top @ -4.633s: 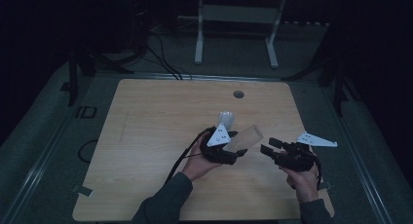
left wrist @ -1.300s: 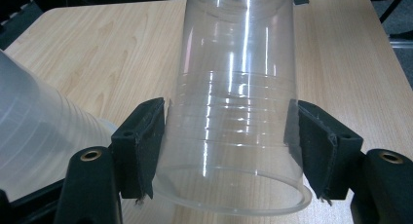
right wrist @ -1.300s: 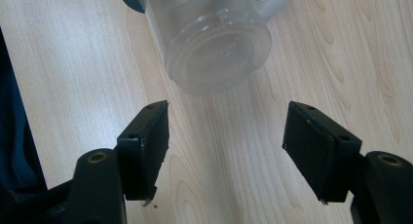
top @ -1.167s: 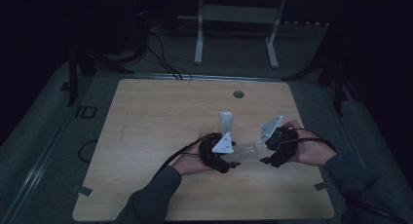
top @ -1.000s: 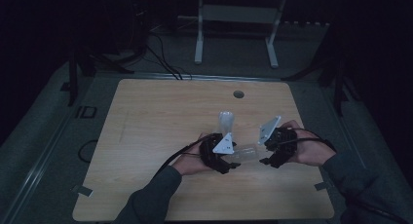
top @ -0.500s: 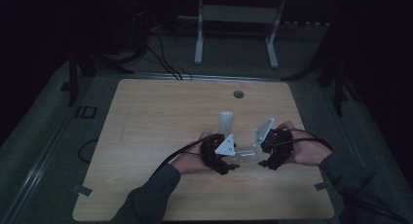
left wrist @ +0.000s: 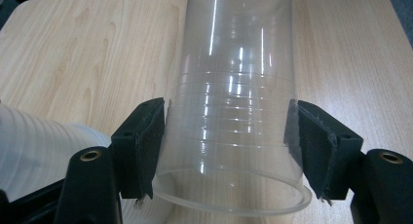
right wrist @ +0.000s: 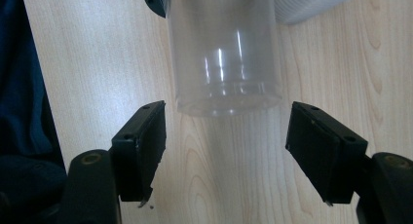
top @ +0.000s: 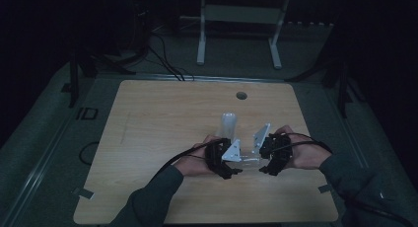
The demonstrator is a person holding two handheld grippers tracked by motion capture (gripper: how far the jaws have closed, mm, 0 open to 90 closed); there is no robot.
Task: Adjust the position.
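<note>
A clear cup (left wrist: 234,126) lies on its side between the two grippers, over the right half of the table (top: 148,138), nearer the near edge than the far one. The left gripper (left wrist: 226,151) pinches it: both black pads press the cup's wall just behind the rim, one on each side, and the open mouth faces that gripper's camera while the body runs away from it across the wood. In the high view the left gripper (top: 224,160) sits just left of the cup (top: 249,162), with the right gripper (top: 271,155) just right of it, the two hands facing each other. The right gripper (right wrist: 226,151) is spread wide; its jaws stand clear of the cup (right wrist: 224,53), whose closed base points at it and ends a little short of the pads, lined up with the gap between them. A ribbed white cup (left wrist: 44,156) lies beside the left gripper's left jaw in its own view, touching or nearly touching the clear one; which I cannot tell. In the high view a pale upright cup (top: 228,126) stands just beyond the left gripper toward the far edge. A dark round hole (top: 241,95) marks the table near the far edge.
</note>
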